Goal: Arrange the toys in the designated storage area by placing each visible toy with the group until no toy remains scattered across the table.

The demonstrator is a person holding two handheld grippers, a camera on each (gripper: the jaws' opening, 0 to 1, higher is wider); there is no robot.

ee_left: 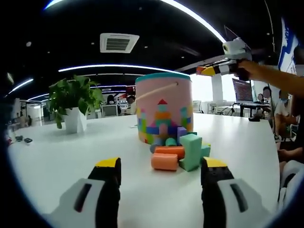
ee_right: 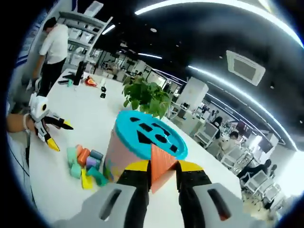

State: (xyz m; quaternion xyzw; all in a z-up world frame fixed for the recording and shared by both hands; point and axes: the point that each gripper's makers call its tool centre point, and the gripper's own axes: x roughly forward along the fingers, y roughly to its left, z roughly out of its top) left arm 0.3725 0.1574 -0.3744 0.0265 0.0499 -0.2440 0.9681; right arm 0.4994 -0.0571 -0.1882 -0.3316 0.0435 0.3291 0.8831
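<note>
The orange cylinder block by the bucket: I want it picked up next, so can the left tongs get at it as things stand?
Probably yes. The orange cylinder lies at the near edge of the block pile, straight ahead of the open left tongs, with bare white table between. The teal block sits close against its right side.

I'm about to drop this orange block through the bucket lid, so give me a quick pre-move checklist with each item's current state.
1. Right gripper shut on the orange block: ok.
2. Block above the lid: ok.
3. Block lined up with a matching slot: cannot tell.
4. Bucket upright on the table: ok.
5. Left gripper open and apart from the bucket: ok.
6. All toys stored: not ok, loose blocks lie at the bucket's base.
</note>
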